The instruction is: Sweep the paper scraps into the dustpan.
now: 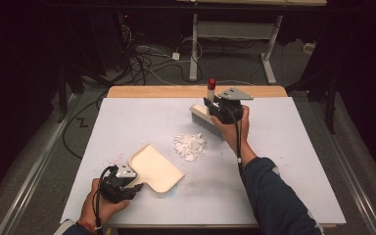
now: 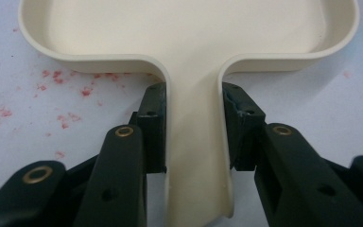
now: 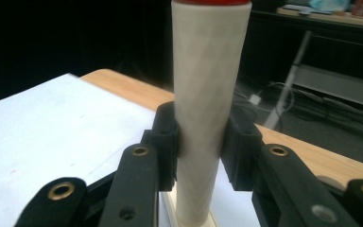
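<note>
I count one dustpan [image 1: 155, 168], one brush [image 1: 206, 119] and one heap of white scraps [image 1: 190, 145]. My left gripper [image 1: 136, 186] pinches the dustpan's handle near the table's [image 1: 284, 147] near-left corner. My right gripper [image 1: 210, 104] clamps the brush's upright handle toward the far edge; its bristles seem to touch the table. The heap lies mid-table between them.

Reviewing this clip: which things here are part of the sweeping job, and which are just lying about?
In use:
- dustpan, handle clamped in the left gripper
- brush, upright handle clamped in the right gripper
- pile of white scraps between them on the table

Lying about:
- red specks beside the dustpan
- cables on the floor
- desk frame behind
</note>
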`<control>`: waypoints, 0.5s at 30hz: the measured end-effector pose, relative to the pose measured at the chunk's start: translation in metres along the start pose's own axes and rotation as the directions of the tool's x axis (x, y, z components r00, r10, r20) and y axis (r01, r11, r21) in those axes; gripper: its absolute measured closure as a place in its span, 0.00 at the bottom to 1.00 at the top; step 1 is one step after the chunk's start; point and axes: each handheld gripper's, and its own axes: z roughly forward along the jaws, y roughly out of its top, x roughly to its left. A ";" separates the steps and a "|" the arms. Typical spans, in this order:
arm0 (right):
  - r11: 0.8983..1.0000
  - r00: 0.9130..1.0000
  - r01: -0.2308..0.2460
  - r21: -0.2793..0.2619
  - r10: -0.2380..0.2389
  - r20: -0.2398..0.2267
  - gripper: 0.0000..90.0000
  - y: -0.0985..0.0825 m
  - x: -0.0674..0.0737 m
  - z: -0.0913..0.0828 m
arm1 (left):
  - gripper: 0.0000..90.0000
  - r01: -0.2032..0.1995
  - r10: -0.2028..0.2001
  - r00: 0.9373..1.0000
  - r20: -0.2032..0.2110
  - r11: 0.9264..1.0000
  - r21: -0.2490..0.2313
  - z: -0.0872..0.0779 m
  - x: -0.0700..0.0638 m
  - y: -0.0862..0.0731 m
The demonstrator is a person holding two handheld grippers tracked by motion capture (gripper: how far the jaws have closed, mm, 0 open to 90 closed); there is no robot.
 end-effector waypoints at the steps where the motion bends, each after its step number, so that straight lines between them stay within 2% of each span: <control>1: 1.000 1.000 0.009 0.001 -0.009 -0.010 0.78 0.000 0.003 0.000 | 0.70 -0.002 0.002 1.000 -0.003 1.000 0.000 0.000 0.000 0.000; 4: 1.000 0.999 0.027 0.010 -0.026 -0.028 0.78 -0.001 0.013 -0.003 | 0.70 -0.005 0.005 1.000 -0.005 1.000 0.001 0.000 0.000 0.000; 8: 1.000 0.999 0.028 0.014 -0.027 -0.046 0.78 -0.002 0.020 -0.005 | 0.70 -0.007 0.007 1.000 -0.006 1.000 0.003 0.001 0.000 0.001; 9: 0.999 0.997 0.029 0.013 -0.028 -0.069 0.78 -0.002 0.024 -0.007 | 0.70 -0.010 0.010 1.000 -0.006 1.000 0.005 0.001 0.000 0.001; 15: 0.999 0.993 0.041 0.008 -0.040 -0.113 0.78 -0.004 0.039 -0.014 | 0.70 -0.016 0.016 1.000 -0.012 1.000 0.010 0.002 -0.001 0.000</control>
